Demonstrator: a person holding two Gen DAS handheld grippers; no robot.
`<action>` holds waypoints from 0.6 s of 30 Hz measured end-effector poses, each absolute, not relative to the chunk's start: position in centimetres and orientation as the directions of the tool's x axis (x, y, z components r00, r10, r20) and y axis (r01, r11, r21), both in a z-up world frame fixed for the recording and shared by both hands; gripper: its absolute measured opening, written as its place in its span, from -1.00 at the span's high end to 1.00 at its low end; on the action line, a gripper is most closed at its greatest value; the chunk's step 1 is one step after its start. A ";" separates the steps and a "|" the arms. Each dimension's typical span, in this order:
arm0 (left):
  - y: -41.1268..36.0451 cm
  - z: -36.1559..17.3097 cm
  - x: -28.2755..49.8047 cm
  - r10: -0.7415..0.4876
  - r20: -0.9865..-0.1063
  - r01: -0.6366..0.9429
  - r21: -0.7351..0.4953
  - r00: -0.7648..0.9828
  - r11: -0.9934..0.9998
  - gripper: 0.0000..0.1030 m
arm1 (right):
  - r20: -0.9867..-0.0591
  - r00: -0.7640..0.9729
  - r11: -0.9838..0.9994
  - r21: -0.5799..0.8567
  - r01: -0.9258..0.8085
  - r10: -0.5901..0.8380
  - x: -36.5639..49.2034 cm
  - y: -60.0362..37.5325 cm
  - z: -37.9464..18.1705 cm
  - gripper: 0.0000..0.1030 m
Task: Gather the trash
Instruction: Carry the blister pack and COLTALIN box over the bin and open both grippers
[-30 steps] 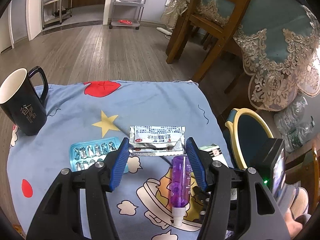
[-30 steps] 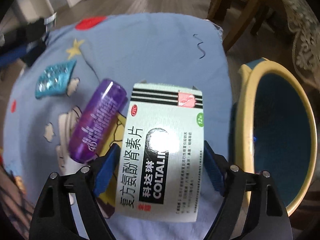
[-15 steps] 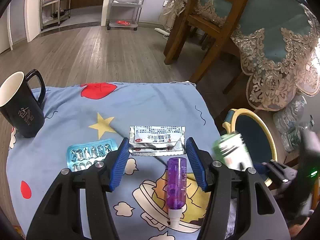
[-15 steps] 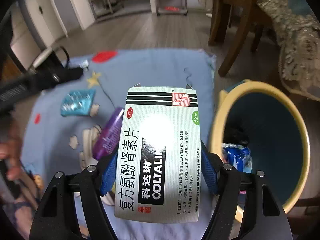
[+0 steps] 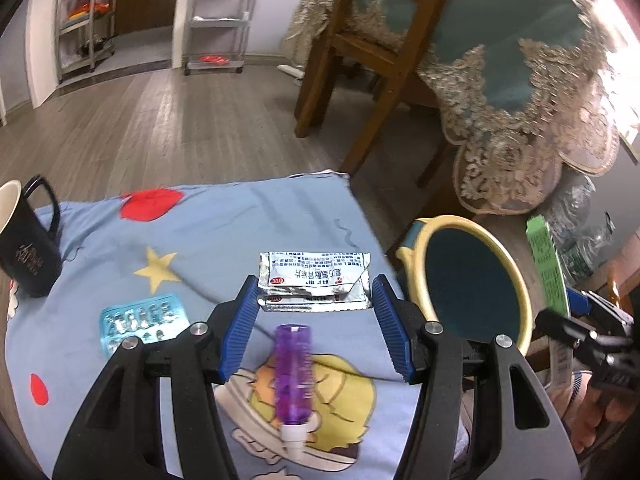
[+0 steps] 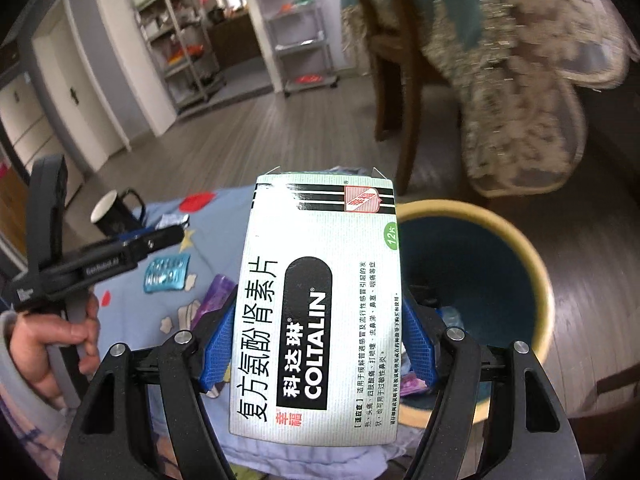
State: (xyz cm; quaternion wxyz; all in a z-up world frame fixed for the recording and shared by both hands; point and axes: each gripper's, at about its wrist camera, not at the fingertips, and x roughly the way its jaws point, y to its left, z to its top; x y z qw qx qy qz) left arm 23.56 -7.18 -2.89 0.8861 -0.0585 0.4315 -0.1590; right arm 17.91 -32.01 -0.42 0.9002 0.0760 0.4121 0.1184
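My right gripper (image 6: 318, 320) is shut on a white and green medicine box (image 6: 320, 304), both blue pads pressing its sides. The box hangs in the air beside a blue bin with a yellow rim (image 6: 536, 264). In the left wrist view the box (image 5: 546, 264) shows edge-on past the bin (image 5: 516, 280). My left gripper (image 5: 314, 284) stands open above the blue cartoon cloth (image 5: 224, 224). A purple bottle (image 5: 292, 372) lies on the cloth below its fingers, and silver sachets (image 5: 316, 268) lie just ahead. A blue blister pack (image 5: 142, 322) lies to the left.
A black mug (image 5: 24, 252) stands at the cloth's far left edge. A wooden chair (image 5: 360, 40) and a table with a lace-trimmed cloth (image 5: 520, 80) stand behind the bin. Some wrappers (image 6: 452, 316) lie inside the bin. Wooden floor surrounds the cloth.
My right gripper lifted the medicine box off the cloth and carried it up and over toward the bin. My left gripper drifted slightly; its jaws kept the same gap.
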 end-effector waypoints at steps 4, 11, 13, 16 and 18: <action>-9.4 -2.6 23.2 -0.359 -0.741 0.281 -0.236 0.567 0.930 -0.10 | -0.696 0.669 0.959 0.269 -0.093 0.260 17.2 -34.5 -0.3 -0.41; -15.0 -2.6 22.5 -0.412 -0.742 0.393 -0.216 0.529 0.894 -0.11 | -0.640 0.722 0.929 0.371 -0.009 0.262 16.3 -38.4 -0.2 -0.41; -16.4 -2.8 22.4 -0.419 -0.746 0.415 -0.210 0.517 0.885 -0.11 | -0.634 0.729 0.922 0.388 0.011 0.258 16.1 -39.4 -0.3 -0.41; -19.3 -3.4 22.1 -0.429 -0.760 0.461 -0.193 0.488 0.866 -0.11 | -0.629 0.736 0.915 0.403 0.032 0.251 15.8 -40.8 -0.7 -0.41; -20.8 -4.0 22.3 -0.426 -0.771 0.482 -0.178 0.474 0.858 -0.11 | -0.627 0.737 0.911 0.410 0.040 0.250 15.8 -41.2 -0.9 -0.41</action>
